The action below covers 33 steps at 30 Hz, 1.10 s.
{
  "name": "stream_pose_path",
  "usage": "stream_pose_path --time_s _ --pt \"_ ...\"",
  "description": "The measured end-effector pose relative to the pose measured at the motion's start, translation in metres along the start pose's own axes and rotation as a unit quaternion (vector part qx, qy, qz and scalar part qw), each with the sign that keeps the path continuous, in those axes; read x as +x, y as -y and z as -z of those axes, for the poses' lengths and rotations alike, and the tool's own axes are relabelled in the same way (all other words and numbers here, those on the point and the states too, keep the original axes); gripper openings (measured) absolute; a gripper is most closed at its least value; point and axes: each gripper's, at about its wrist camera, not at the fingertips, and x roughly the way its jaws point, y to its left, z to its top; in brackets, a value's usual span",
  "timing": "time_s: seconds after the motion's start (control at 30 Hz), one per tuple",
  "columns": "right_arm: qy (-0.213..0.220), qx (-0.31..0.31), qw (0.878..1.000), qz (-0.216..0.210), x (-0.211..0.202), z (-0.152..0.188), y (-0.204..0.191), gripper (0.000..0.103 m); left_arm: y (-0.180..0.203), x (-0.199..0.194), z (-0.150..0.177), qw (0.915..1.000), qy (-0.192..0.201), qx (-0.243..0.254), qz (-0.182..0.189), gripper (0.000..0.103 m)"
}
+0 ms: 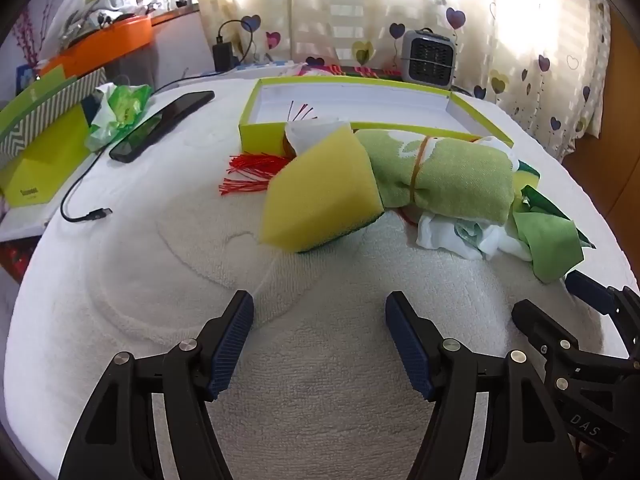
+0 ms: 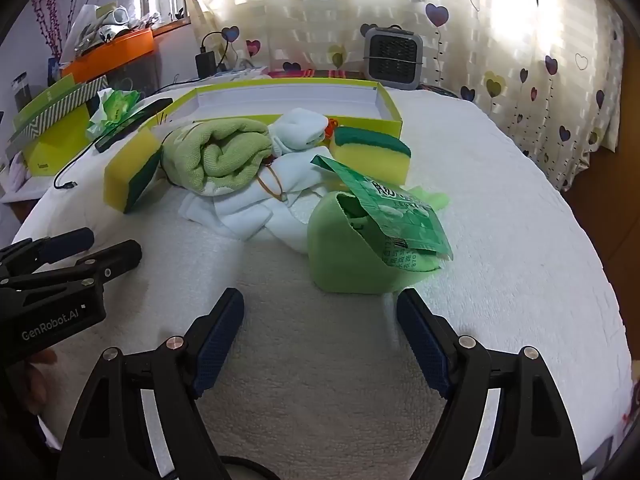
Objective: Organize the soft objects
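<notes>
While both claws, left (image 1: 319, 336) and right (image 2: 320, 336), gape empty at bottom frame, the sponge (image 1: 320, 196) and rolled towel (image 1: 444, 168) wait mid-frame beside the tray (image 1: 256, 136), ready for sorting.

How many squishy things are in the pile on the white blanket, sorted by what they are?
Sponges: 2
Green rolled towel: 1
White cloths: 2
Green cloth with packet: 1
Total: 6, though the white cloths are crumpled together, so that count is unsure.

sponge (image 1: 320, 188): yellow, tipped on edge, touching my rolled green towel's left end
towel (image 1: 444, 168): rubber-banded, lying flat
</notes>
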Motion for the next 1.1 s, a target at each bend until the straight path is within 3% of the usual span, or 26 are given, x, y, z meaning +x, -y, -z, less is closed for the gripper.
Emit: stream_pose_path --time_s 1.1 --pt "0.005 0.004 1.0 -0.002 -0.0001 0.0001 0.0001 0.079 0.0014 -0.0016 0.0032 1.0 0.006 0.001 -0.004 0.068"
